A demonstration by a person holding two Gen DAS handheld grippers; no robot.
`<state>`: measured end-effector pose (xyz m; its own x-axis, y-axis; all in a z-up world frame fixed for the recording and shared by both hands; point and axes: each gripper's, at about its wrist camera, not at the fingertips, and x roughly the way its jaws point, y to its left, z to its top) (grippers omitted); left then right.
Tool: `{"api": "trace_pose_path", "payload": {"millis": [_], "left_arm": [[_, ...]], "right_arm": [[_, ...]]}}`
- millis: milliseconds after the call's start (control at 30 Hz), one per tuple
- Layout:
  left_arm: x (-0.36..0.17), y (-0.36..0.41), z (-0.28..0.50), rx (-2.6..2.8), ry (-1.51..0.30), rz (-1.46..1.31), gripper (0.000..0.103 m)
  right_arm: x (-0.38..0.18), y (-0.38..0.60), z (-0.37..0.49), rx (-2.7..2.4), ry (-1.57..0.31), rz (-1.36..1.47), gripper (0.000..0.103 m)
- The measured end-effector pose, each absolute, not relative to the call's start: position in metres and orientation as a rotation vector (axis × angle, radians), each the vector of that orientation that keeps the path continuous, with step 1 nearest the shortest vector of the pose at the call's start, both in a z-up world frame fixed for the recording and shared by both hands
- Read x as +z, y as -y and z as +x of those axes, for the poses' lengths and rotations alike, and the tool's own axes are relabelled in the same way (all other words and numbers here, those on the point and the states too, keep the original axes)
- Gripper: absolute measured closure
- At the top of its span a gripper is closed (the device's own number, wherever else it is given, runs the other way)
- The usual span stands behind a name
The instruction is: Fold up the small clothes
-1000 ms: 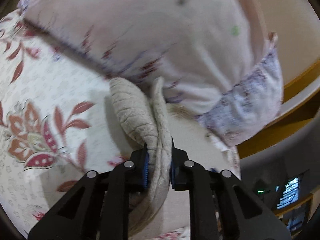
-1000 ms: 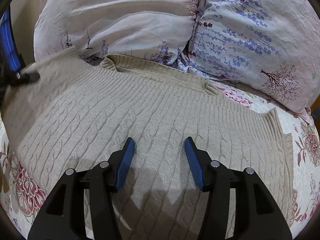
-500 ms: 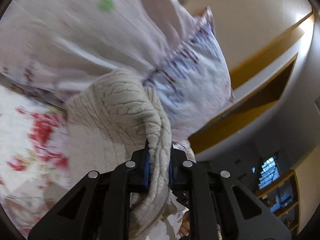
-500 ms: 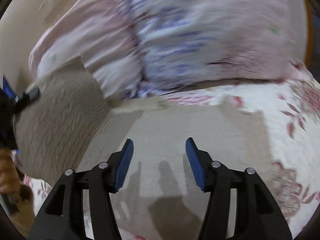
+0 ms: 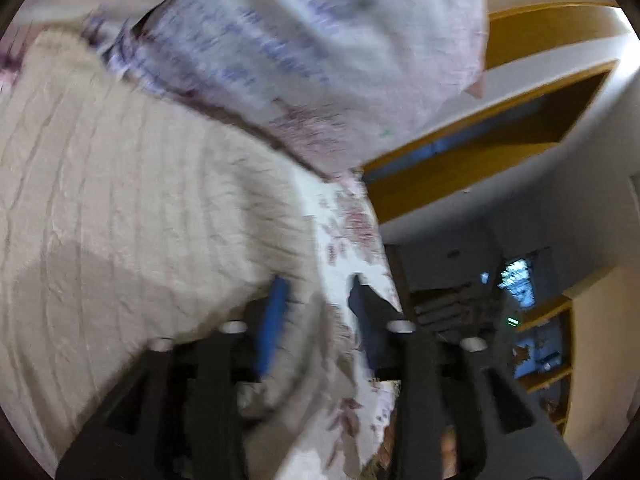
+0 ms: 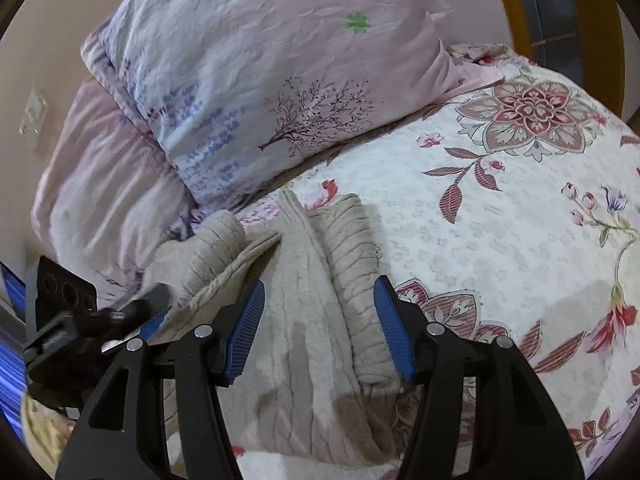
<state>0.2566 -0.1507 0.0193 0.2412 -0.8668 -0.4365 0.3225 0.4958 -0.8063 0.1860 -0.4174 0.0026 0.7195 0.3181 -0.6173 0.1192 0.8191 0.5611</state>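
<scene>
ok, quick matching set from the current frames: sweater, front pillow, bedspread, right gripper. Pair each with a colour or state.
Column 1:
1. sweater
2. front pillow
3. bedspread
4. right gripper

Column 2:
A. open, hovering over the knit
B. white with red flowers
C. beige cable knit, folded over
D. pale pink with a tree print

Pairs: 1-C, 2-D, 3-B, 4-A
</scene>
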Motion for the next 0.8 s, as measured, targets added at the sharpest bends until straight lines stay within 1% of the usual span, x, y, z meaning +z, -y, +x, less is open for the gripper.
{"api": "trace_pose_path", "payload": {"millis": [33,133,167,200,267,400,533,700,767,800], "left_arm": [[0.03,0.142,0.254,-0.91,-0.991,-0.65,0.044],[0.052,0.113,0.249,-0.872,-0.904,-0.639,0.031],[0.056,0.099,0.248,-0.826,-0.878,-0.624,0.03],[0.058,0.087,0.247,-0.772,-0.861,-0.606,0.029],[0.056,0.066,0.248,-0.636,-0.855,-0.555,0.029],[0.037,0.039,0.255,-0.476,-0.895,-0.507,0.029],[0.016,0.042,0.264,-0.424,-0.957,-0.465,0.029],[0.006,0.054,0.259,-0.432,-0.992,-0.396,0.029],[0.004,0.058,0.256,-0.447,-0.995,-0.381,0.029],[0.003,0.059,0.254,-0.454,-0.997,-0.377,0.029]], "right_arm": [[0.004,0.42,0.186,0.138,-0.773,0.632,0.044],[0.005,0.422,0.19,0.266,-0.794,0.738,0.044],[0.003,0.421,0.193,0.334,-0.813,0.797,0.044],[0.001,0.419,0.197,0.375,-0.832,0.836,0.044],[-0.008,0.409,0.207,0.451,-0.895,0.901,0.04],[-0.025,0.388,0.223,0.492,-1.005,0.97,0.04],[-0.036,0.381,0.244,0.53,-1.051,1.076,0.04],[-0.034,0.373,0.265,0.481,-1.076,1.028,0.041],[-0.031,0.37,0.273,0.451,-1.07,0.98,0.047],[-0.03,0.368,0.275,0.439,-1.068,0.957,0.057]]}}
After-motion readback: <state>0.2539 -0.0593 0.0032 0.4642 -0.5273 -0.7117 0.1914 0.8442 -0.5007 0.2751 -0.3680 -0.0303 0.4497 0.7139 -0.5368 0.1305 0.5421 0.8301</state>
